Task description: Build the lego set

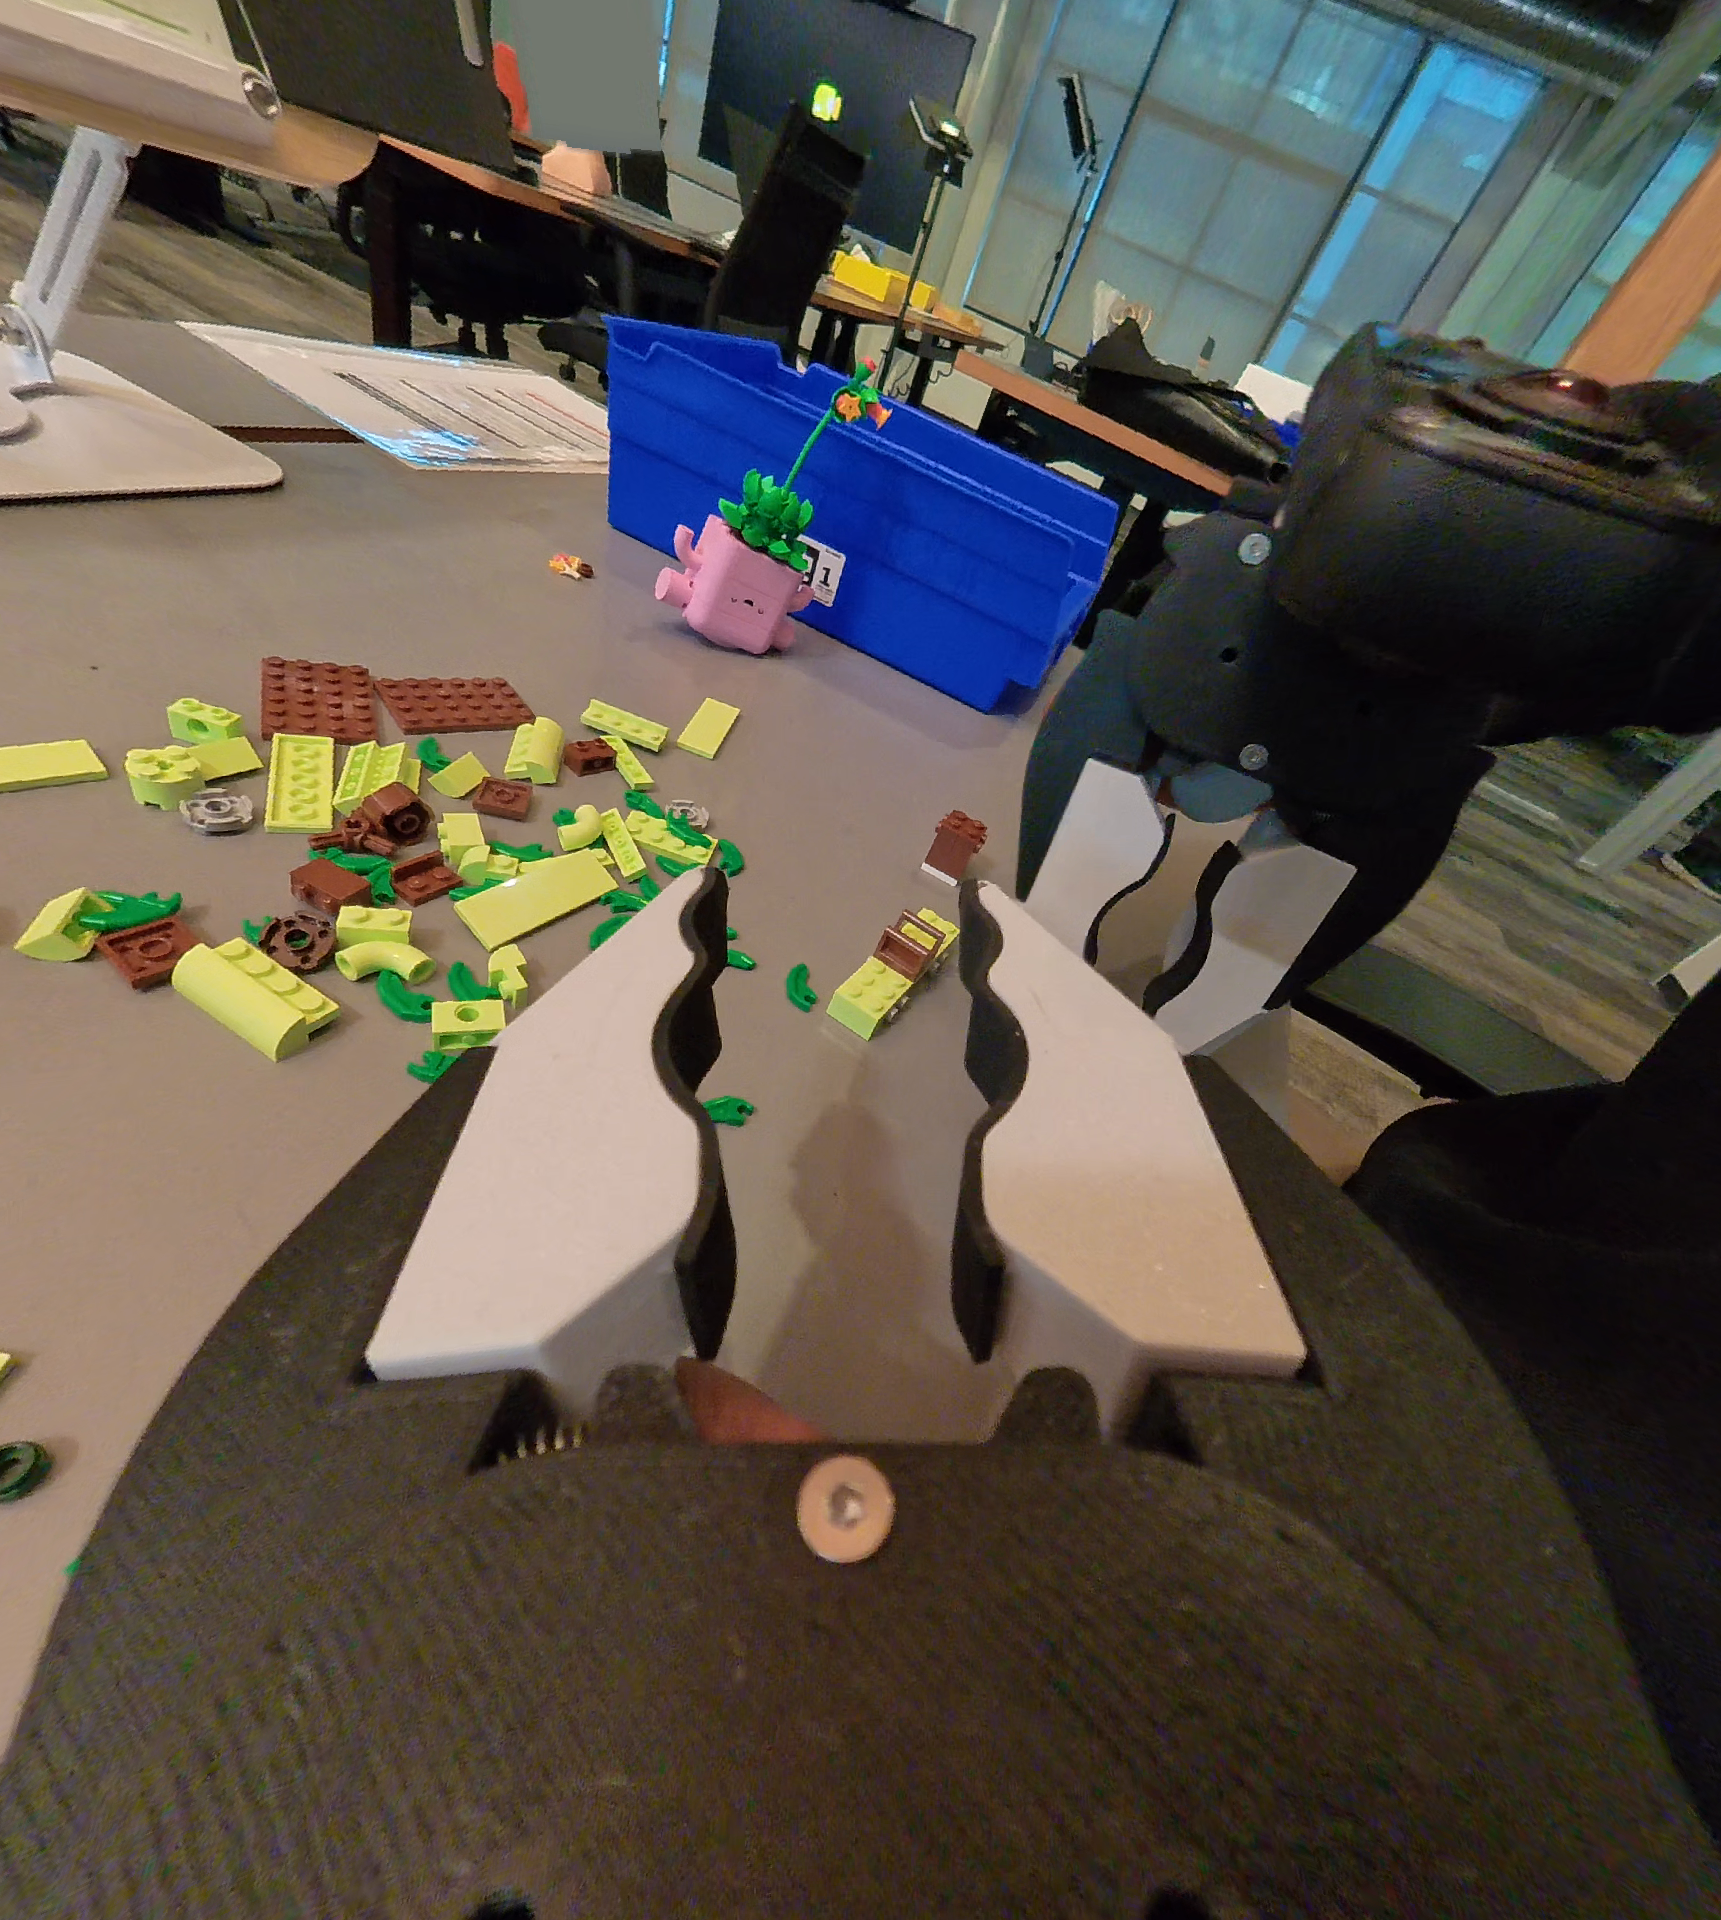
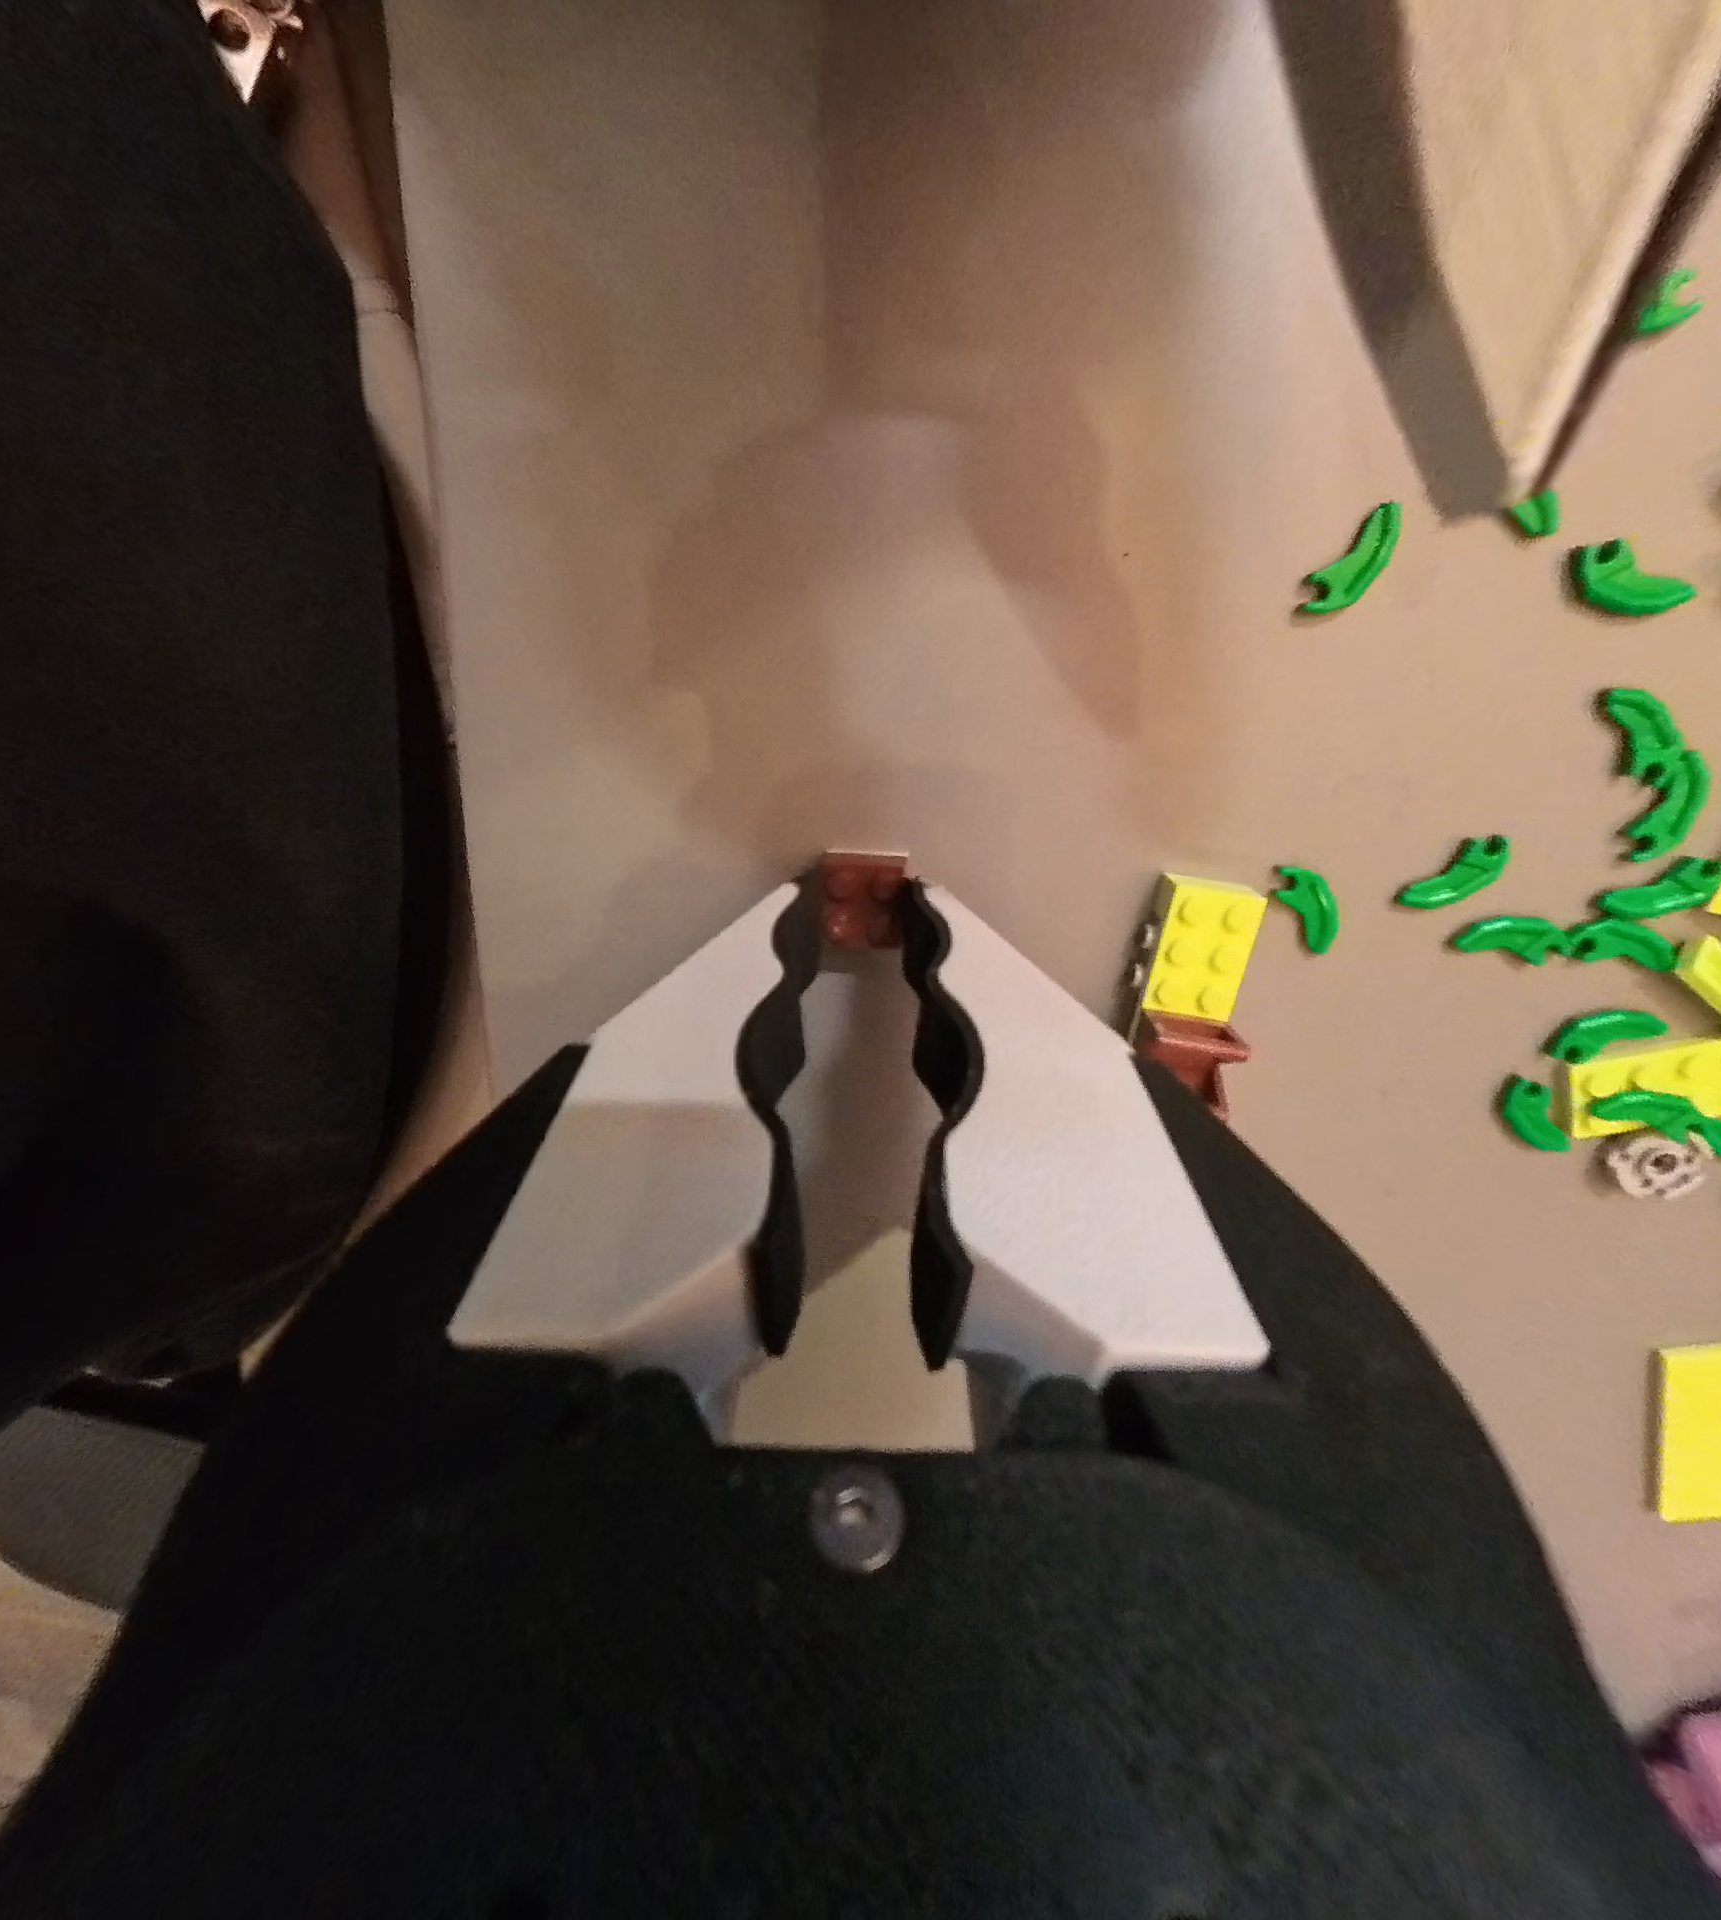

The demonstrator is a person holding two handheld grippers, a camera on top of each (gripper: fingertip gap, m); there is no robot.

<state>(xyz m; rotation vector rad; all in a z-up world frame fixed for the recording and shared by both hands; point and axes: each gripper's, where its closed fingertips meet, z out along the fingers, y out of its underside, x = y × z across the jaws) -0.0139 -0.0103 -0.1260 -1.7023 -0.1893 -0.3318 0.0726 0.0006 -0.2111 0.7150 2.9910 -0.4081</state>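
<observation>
Left tongs (image 1: 840, 894): held wide apart, nothing gripped, poised above the tabletop (image 1: 160, 1195).
Right tongs (image 2: 861, 904): narrowed around a small brown brick (image 2: 864, 914), tips touching it.

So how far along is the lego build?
Done: the pink potted plant stands assembled by the blue bin. In hand: right gripper tips are at a brown brick, grip unconfirmed; left gripper is open and empty. Left: most lime, brown and green pieces lie loose on the table.
</observation>
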